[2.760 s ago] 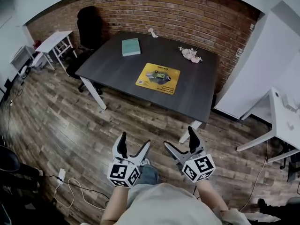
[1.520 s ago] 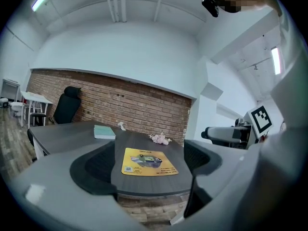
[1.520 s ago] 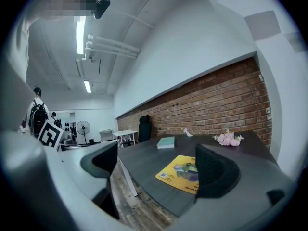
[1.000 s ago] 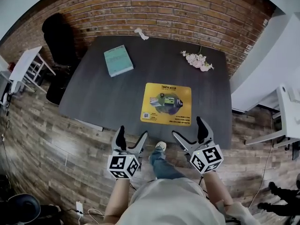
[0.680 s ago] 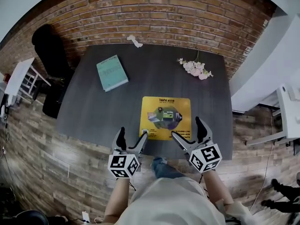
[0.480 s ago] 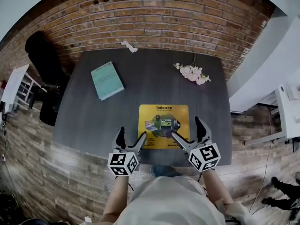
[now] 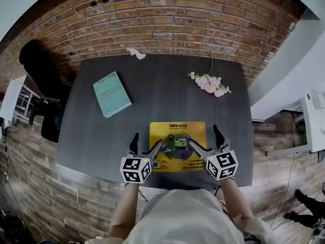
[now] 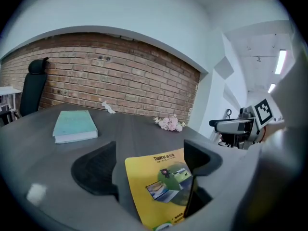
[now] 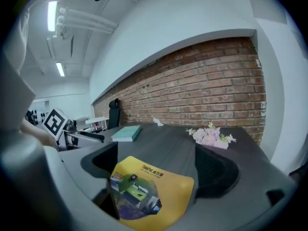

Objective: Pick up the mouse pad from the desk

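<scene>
Evidently, the mouse pad [image 7: 177, 139] was laid flat near the desk's [image 7: 152, 90] front edge, ungrasped. The left gripper [image 7: 147, 141] and right gripper [image 7: 204, 138] were held wide open over that edge, probably so the pad's border could be pinched.

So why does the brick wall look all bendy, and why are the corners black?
Head view: the wide lens bows the brick wall into an arch and curves the desk edges. Left gripper view: the wall arcs again and the picture's corners go black. Right gripper view: same bend and dark rim, plus ceiling lights glaring white.
</scene>
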`<state>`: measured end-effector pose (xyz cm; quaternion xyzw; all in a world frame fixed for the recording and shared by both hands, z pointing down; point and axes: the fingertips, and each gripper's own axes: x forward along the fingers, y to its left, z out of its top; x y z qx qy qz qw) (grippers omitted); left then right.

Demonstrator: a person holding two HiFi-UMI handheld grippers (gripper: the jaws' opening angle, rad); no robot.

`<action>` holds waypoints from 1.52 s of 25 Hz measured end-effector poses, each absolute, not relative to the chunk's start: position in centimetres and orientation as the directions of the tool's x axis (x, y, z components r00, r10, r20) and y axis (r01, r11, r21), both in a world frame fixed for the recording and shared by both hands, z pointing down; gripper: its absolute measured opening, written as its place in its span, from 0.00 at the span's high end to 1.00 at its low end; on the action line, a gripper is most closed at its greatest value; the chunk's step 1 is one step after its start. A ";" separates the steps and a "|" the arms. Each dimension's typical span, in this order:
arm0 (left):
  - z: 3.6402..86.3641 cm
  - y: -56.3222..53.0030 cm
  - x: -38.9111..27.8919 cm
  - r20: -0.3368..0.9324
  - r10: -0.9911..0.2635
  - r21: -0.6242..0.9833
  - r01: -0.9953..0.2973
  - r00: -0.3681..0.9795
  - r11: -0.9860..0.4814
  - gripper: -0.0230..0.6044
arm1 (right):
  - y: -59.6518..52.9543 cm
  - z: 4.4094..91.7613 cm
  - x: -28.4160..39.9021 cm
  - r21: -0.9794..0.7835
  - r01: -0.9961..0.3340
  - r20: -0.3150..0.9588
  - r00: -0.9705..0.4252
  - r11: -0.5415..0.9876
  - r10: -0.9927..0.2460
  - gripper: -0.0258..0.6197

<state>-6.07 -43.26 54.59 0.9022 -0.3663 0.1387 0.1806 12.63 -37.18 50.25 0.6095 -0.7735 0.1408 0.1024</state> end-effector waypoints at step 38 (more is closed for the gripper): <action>68.4 -48.3 -0.9 0.707 -0.330 0.076 -0.531 0.625 -0.844 0.28 | -42.8 66.9 15.3 -0.034 -0.945 0.705 -0.254 0.326 -0.662 0.25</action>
